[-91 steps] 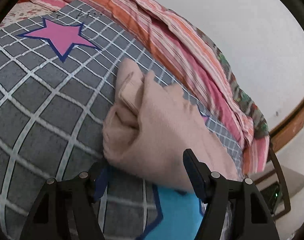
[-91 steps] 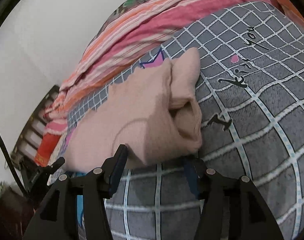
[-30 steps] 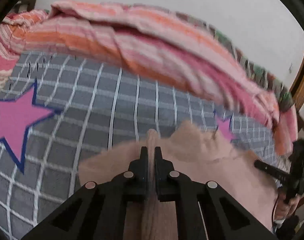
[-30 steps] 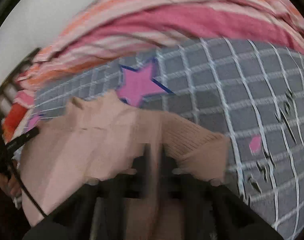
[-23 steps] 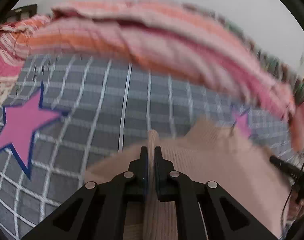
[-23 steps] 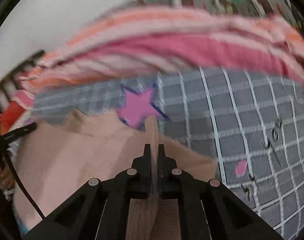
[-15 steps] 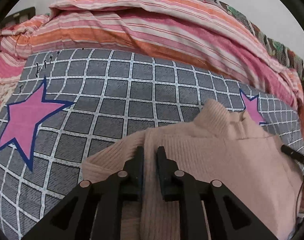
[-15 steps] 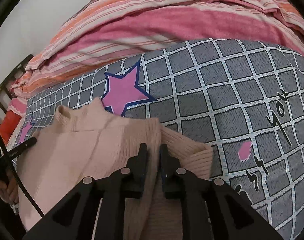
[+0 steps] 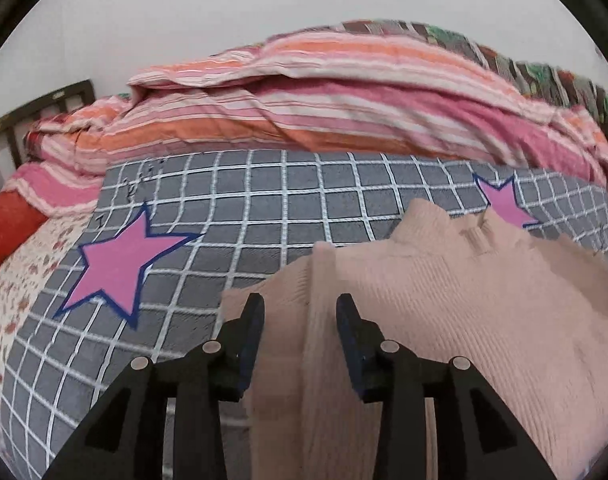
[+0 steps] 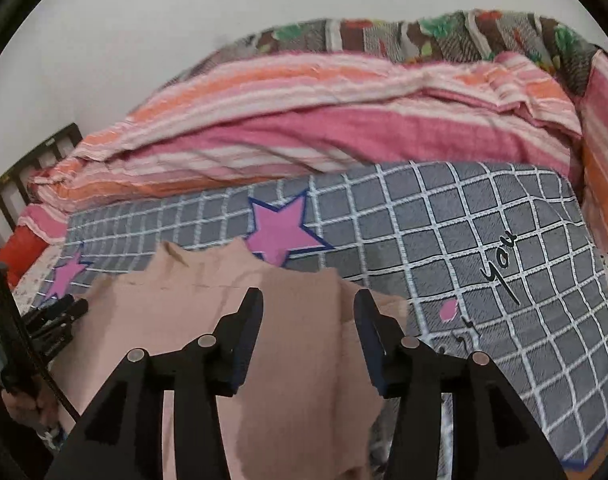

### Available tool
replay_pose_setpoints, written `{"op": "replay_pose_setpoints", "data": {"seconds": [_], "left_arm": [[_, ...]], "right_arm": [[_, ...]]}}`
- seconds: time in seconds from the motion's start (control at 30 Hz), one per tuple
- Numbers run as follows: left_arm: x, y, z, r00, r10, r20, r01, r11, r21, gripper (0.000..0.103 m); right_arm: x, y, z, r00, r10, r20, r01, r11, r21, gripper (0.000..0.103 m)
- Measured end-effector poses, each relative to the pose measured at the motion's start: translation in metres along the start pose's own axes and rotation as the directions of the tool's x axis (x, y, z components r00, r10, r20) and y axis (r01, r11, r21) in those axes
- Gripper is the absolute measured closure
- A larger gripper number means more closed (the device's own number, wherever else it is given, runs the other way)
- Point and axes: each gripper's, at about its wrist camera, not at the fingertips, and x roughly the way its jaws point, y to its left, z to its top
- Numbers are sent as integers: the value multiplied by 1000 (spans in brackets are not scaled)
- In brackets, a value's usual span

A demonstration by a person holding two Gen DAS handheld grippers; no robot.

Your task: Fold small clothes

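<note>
Pink star (image 9: 114, 266) printed on grey checked blanket (image 9: 264, 204). Left gripper (image 9: 300, 312): jaws opening, a raised ridge of the sweater between them, pads clear of it. Beige knit sweater (image 9: 443, 300) spread flat on the blanket. Right gripper (image 10: 307, 308): jaws opening likewise, over the sweater's shoulder fold, nothing gripped. Striped quilt (image 10: 304, 120) bunched behind.

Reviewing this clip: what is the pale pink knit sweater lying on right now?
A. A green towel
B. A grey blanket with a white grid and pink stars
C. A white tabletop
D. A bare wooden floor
B: the pink knit sweater lies spread on the grey checked blanket, whose white grid lines and pink star show all around it, with a striped quilt bunched behind.
</note>
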Motion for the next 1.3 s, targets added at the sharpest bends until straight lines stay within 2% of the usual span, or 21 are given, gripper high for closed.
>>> {"op": "replay_pose_setpoints", "data": {"seconds": [0.07, 0.17, 0.2, 0.3, 0.37, 0.47, 0.6, 0.67, 0.77, 0.83, 0.97, 1.07, 1.3], "left_arm": [[-5, 6, -1, 1000, -5, 5, 5, 1000, -28, 68], [-14, 15, -6, 1000, -21, 22, 22, 997, -68, 68], [-18, 17, -8, 999, -23, 25, 25, 997, -73, 68], [-26, 23, -12, 999, -30, 40, 33, 996, -84, 68], [-31, 25, -13, 998, -43, 48, 47, 995, -87, 68], [-32, 29, -14, 996, -84, 28, 86, 992, -95, 68], [-31, 34, -14, 992, -125, 2, 125, 985, -121, 67], [-31, 35, -13, 989, -148, 4, 148, 980, -130, 61], [-34, 40, -11, 981, -190, 51, 196, 967, -161, 32], [-36, 42, -9, 978, -197, 71, 206, 965, -163, 32], [-39, 48, -8, 973, -214, 85, 226, 956, -184, 33], [-40, 51, -8, 973, -212, 88, 225, 958, -178, 33], [-31, 52, -11, 973, -223, 53, 228, 961, -154, 33]], "right_arm": [[-10, 14, -7, 999, 25, 26, -25, 1000, -5, 56], [-10, 46, -20, 998, 67, -7, -67, 996, -55, 57], [-10, 46, -20, 998, 67, -7, -67, 996, -55, 57], [-10, 68, -36, 1000, -13, 1, 13, 997, -79, 57], [-6, 77, -42, 999, -40, -12, 39, 995, -91, 59], [2, 91, -44, 998, 24, -65, -30, 996, -88, 60], [11, 103, -41, 994, 53, -92, -61, 994, -88, 56], [20, 112, -39, 992, 53, -113, -65, 993, -103, 54], [40, 125, -37, 987, 50, -155, -68, 991, -112, 54], [58, 132, -35, 979, 13, -202, -39, 991, -125, 54], [94, 136, -29, 957, -113, -266, 79, 988, -136, 58], [111, 132, -22, 945, -121, -304, 88, 989, -119, 58], [136, 130, -9, 937, -113, -330, 81, 991, -110, 58]]}}
